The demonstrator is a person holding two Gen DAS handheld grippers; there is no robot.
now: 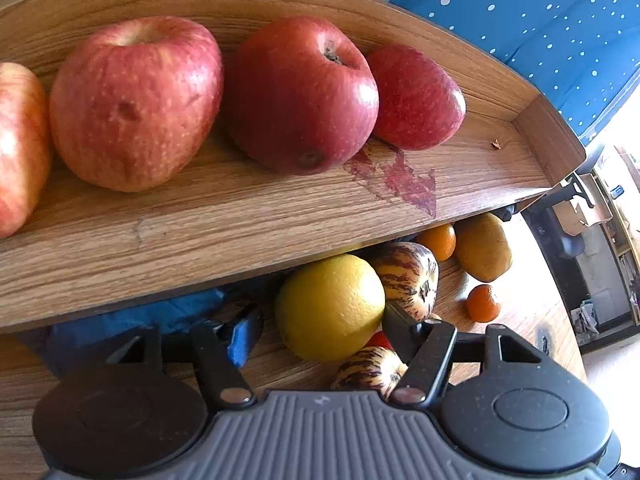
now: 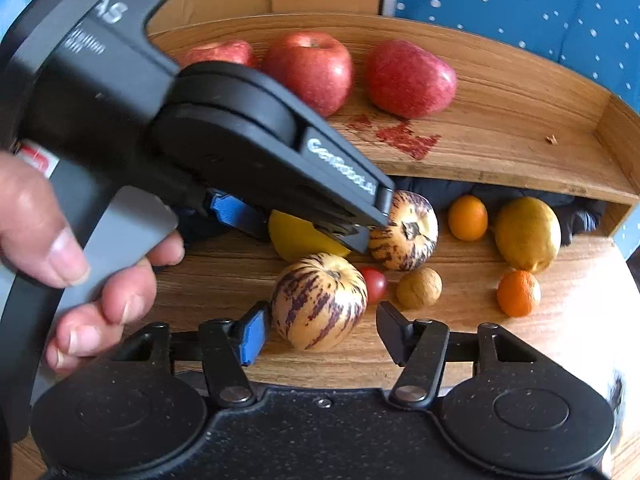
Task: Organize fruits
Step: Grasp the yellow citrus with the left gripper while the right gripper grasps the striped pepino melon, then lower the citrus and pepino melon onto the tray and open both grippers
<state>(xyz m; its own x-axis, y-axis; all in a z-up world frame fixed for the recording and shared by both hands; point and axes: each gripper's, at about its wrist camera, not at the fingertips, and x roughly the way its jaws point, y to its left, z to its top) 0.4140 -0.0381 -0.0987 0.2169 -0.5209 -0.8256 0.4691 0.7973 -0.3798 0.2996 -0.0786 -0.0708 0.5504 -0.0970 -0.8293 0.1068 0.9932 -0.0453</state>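
Between the left tongs (image 1: 324,332), yellow citrus (image 1: 330,307).

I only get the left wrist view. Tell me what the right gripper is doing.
Observer: The right gripper is open, with one finger on each side of the near striped fruit and neither closed on it.
Operator: Report what sits to the right of that fruit. My own gripper body hides it.
Observer: A walnut lies on the table, just past the small red tomato.
Operator: Say what is behind my camera.
Observer: A hand is wrapped around the handle of the left gripper, with the fingers curled under it.
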